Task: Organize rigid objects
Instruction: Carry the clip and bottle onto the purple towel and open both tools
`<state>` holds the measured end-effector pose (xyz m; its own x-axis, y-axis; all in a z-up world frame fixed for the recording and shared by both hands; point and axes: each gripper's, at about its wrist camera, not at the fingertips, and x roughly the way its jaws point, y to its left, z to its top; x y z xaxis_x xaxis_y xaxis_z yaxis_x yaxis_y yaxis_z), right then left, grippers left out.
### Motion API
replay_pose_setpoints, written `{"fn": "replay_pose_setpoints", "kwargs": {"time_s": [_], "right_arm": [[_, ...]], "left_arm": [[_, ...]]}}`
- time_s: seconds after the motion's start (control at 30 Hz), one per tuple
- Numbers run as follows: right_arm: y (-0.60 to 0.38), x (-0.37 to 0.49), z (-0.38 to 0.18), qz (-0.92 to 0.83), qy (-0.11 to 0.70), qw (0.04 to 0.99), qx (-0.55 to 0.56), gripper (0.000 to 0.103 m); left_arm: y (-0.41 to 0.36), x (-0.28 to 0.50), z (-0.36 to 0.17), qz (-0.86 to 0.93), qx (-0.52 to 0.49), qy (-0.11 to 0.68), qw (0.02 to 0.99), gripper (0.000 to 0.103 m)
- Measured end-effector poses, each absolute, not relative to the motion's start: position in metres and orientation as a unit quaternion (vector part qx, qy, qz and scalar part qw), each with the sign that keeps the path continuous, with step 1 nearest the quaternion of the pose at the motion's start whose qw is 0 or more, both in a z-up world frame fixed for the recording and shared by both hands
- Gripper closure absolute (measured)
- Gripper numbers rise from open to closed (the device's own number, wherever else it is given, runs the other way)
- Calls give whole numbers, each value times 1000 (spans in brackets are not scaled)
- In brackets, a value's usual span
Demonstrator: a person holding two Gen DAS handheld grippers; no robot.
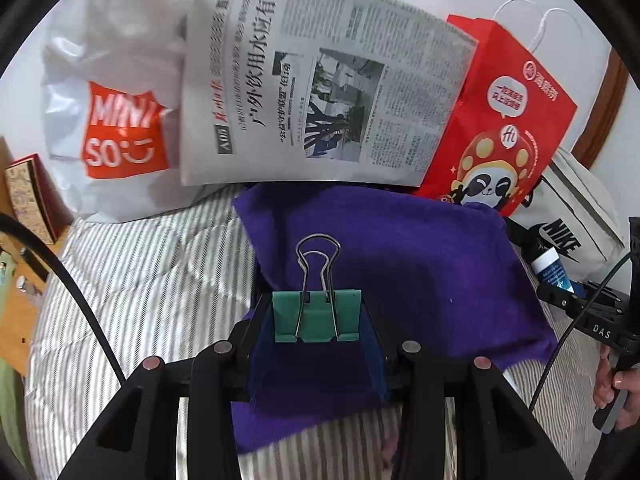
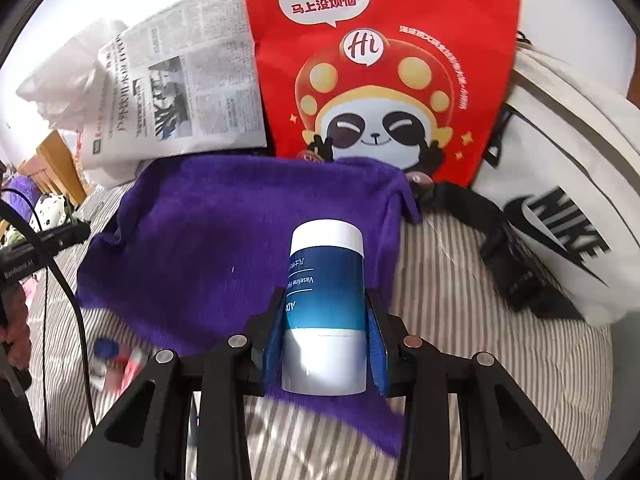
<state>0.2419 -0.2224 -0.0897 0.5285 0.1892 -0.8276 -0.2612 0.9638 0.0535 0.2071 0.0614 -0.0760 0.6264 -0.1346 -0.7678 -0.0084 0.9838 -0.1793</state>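
Note:
My left gripper [image 1: 317,314] is shut on a green binder clip [image 1: 318,314] with wire handles pointing away, held over a purple cloth [image 1: 420,264] on the striped bedding. My right gripper [image 2: 326,320] is shut on a blue-and-white Vaseline jar [image 2: 326,300], cap pointing away, over the same purple cloth [image 2: 208,240]. The right gripper and its jar [image 1: 552,270] show at the right edge of the left wrist view. The left gripper's body [image 2: 44,240] shows at the left edge of the right wrist view.
Behind the cloth stand a white Miniso bag [image 1: 116,120], a newspaper [image 1: 320,92], a red panda paper bag [image 2: 380,72] and a white Nike bag [image 2: 568,208] with a black strap [image 2: 504,256]. Small items [image 2: 116,360] lie on the striped bedding [image 1: 152,280]. Wooden furniture [image 1: 16,240] is left.

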Motion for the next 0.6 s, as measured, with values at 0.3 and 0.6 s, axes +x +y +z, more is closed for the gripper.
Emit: {"fn": "replay_pose_setpoints", "kwargs": {"time_s": [0.3, 0.6], "right_arm": [[-200, 301, -120, 116, 487, 864, -56, 66], [-192, 325, -150, 109, 517, 847, -66, 66]], "left_arm": [[62, 236, -93, -34, -88, 448, 889, 64], [66, 245, -105, -40, -97, 457, 883, 64]]}}
